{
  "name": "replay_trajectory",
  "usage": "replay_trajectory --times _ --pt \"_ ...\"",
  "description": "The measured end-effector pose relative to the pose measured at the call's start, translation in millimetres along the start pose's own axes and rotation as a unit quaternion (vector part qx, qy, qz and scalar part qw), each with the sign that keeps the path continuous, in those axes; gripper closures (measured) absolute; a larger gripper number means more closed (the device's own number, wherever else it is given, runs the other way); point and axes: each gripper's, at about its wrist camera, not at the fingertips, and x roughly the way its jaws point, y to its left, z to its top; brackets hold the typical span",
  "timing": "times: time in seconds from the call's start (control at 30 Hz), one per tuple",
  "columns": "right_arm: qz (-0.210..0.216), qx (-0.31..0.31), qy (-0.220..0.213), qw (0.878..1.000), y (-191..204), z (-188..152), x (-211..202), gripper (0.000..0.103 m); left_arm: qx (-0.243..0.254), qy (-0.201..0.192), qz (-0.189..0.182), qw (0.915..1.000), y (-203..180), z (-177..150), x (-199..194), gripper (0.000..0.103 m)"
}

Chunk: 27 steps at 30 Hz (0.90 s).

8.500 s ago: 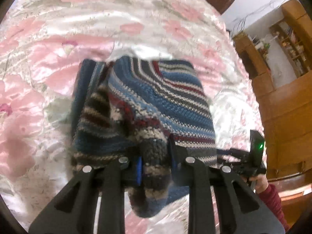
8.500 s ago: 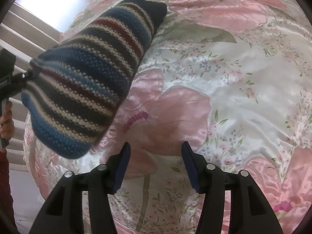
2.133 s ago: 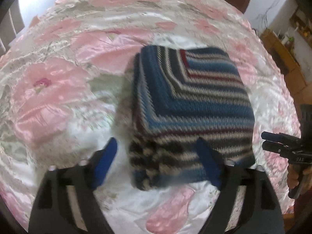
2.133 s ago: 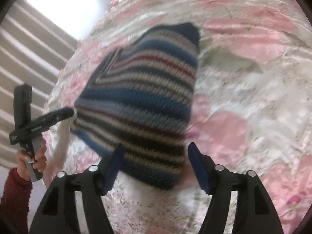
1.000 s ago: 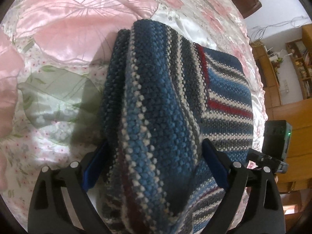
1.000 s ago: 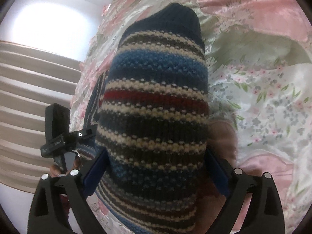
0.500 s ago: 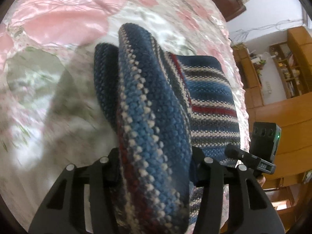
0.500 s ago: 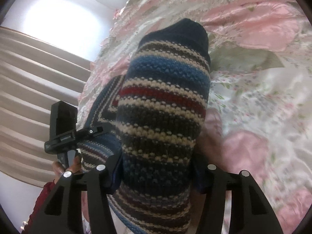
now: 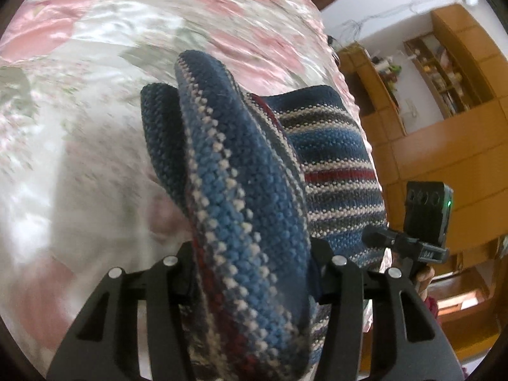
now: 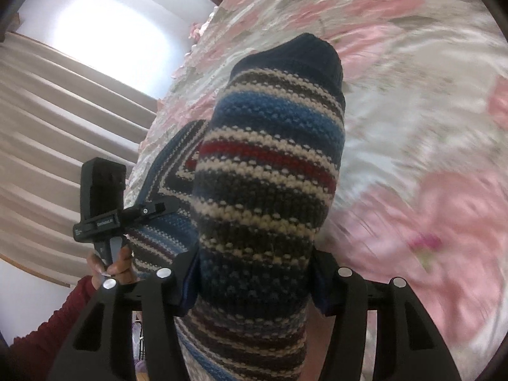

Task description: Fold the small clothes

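Observation:
A folded striped knit sweater [image 9: 250,190], blue, white, grey and red, hangs in the air above the bed. My left gripper [image 9: 254,273] is shut on one side of the thick folded stack. My right gripper [image 10: 254,279] is shut on the opposite side of the same sweater [image 10: 273,171]. In the left wrist view the right gripper's body appears at the right, beyond the sweater, held by a hand. The right wrist view shows the left gripper's body at the left, with a hand in a dark red sleeve [image 10: 54,327] holding it.
A shiny bedspread [image 9: 79,101] with pink flowers covers the bed under the sweater. Wooden cabinets and shelves [image 9: 444,73] stand at the right in the left wrist view. Beige curtains [image 10: 47,120] and a bright window fill the left of the right wrist view.
Both grippers have closed on the folded sweater from opposite sides and lifted it off the bedspread. Earlier both stood open beside the stack lying on the bed.

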Motion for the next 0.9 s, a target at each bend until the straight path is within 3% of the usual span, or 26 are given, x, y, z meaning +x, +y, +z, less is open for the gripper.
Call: replay_trajectory --times 0.3,0.57,0.7,0.9 --pt "0.0 0.021 0.0 1.0 -33.2 -42.0 -18.0 0.046 0.027 0.006 0.028 0.9992 -37.7 -47.5 34.7 0.054" --pt "-0.008 0.035 -0.015 0.999 -66.9 -66.9 -0.5 0.044 0.026 0.011 0.073 0.9969 -20.3 -71.7 68.7 0.049" --pt "-0.02 0.037 -0.025 0.999 -70.5 -72.0 11.8 0.037 0.015 0.007 0.076 0.997 1.8 -76.2 80.3 0.045" --pt "-0.025 0.059 -0.021 0.998 -67.3 -82.6 6.1 0.021 0.014 0.0 0.091 0.9958 0.5 -85.5 67.1 0.035"
